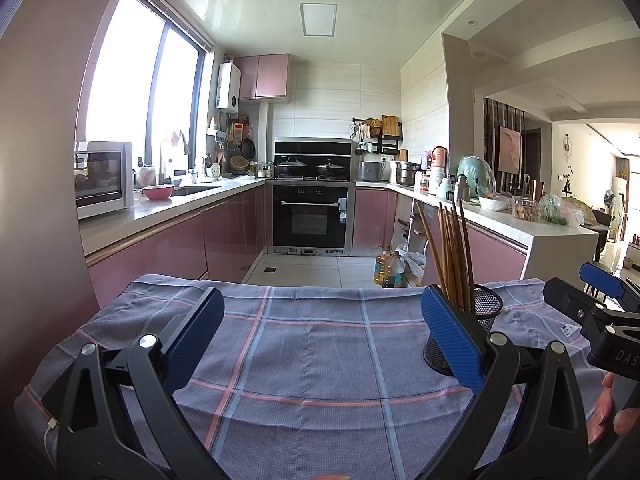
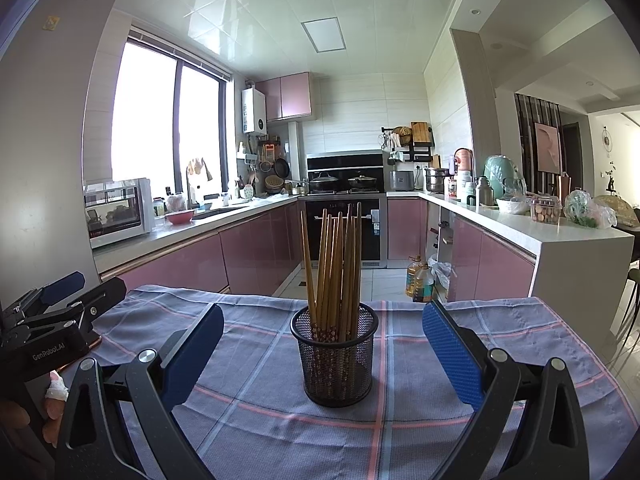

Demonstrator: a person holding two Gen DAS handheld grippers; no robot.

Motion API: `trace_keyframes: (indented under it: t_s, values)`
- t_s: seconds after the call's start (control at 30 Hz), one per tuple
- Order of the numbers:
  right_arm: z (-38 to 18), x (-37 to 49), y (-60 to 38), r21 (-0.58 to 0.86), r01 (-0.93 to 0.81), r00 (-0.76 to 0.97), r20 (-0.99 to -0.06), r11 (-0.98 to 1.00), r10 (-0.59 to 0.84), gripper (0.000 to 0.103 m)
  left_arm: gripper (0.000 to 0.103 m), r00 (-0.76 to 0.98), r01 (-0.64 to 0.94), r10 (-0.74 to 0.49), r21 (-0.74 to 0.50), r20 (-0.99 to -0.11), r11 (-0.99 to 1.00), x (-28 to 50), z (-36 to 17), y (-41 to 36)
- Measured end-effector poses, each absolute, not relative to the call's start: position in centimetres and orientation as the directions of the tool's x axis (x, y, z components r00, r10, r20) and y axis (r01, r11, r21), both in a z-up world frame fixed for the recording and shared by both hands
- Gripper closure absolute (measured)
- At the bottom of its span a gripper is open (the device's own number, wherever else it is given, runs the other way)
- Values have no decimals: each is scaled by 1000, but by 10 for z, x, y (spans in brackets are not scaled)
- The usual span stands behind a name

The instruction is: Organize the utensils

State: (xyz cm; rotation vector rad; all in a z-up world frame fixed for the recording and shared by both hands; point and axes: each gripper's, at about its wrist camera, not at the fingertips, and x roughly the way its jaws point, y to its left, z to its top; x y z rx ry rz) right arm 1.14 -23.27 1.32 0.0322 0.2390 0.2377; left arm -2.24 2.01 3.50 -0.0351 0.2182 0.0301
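Chopsticks: a bundle of brown wooden chopsticks (image 2: 335, 276) stands upright in the holder, tips fanning a little at the top.
Holder: a black mesh cup (image 2: 334, 360), upright on the cloth, about the middle of the near part of the counter.
Cloth: a grey-blue checked cloth (image 2: 400, 412) with pink and pale blue lines covers the counter.
Right claw: the right claw (image 2: 322, 356) is released, blue pads wide apart; the holder stands between them, touching neither.
Left claw: the left claw (image 1: 322, 340) is released and empty, above bare cloth; the holder (image 1: 476, 328) is partly hidden behind its right finger.
Background: pink kitchen cabinets (image 2: 248, 252) and an oven (image 2: 344, 228).
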Motion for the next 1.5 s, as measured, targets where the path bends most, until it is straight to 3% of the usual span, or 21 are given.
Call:
trace_keyframes:
  t_s: [1.5]
  values:
    - [17, 11, -235, 63, -233, 944, -225, 971, 241, 7, 6, 976, -33, 26, -32, -215, 999, -23, 34, 19]
